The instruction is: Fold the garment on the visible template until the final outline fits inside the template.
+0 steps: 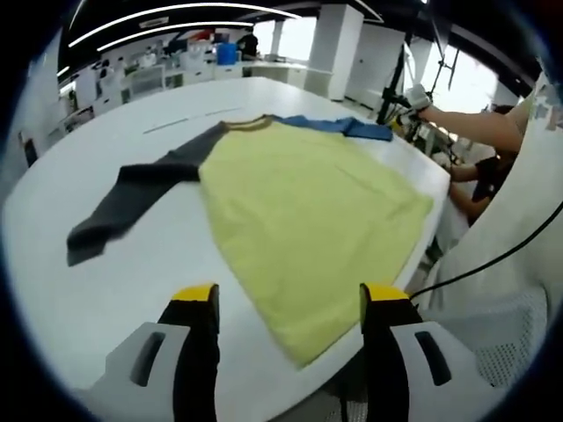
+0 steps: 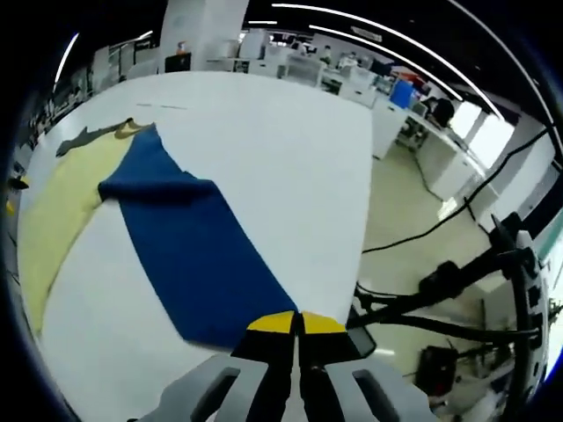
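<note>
The shirt [image 1: 308, 211] lies flat on the white table [image 1: 106, 290], grey sleeve [image 1: 132, 198] out left, blue sleeve [image 2: 189, 255] far right at the table edge. The left gripper [image 1: 288, 308] hovers spread above the near hem; the right gripper [image 2: 296, 327] is pressed together at the blue cuff, though whether cloth is pinched I cannot tell. Judged risk: a thin pinch slips mid-fold, or the hem slides off the edge.

Both views low over the white table [image 1: 106, 290], sharing the garment [image 1: 308, 220].
</note>
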Demonstrator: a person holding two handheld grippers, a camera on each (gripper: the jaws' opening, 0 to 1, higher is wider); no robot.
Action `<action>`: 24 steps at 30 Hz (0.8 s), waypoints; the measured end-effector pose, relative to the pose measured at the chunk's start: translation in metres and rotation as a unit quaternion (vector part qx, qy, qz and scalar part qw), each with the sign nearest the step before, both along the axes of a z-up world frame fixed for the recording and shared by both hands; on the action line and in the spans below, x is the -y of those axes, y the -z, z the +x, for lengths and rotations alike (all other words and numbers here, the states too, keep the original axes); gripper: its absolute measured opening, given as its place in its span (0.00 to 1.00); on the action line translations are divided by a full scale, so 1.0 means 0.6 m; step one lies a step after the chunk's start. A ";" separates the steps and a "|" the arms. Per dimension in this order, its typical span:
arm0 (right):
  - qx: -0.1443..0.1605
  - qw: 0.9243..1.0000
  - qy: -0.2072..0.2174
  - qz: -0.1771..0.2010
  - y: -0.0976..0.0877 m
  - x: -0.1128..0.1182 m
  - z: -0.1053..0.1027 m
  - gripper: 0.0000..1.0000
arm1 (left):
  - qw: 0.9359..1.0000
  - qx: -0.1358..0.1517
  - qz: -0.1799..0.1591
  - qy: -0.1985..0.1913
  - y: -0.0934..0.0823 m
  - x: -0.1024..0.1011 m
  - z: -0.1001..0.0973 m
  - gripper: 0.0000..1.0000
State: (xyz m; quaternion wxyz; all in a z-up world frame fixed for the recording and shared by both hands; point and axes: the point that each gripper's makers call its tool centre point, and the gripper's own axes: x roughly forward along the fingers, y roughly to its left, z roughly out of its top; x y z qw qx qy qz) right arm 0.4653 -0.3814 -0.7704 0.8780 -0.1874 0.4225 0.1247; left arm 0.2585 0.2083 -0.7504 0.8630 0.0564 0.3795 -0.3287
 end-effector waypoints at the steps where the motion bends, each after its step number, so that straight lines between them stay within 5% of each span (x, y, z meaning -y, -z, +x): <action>1: -0.002 1.000 -0.003 -0.004 0.001 0.003 0.003 0.00 | 1.000 0.000 0.000 -0.001 0.000 0.000 0.000 0.61; 24: -0.040 0.996 -0.049 -0.063 0.011 0.036 0.036 0.00 | 1.000 -0.006 0.004 -0.004 0.001 0.007 0.017 0.61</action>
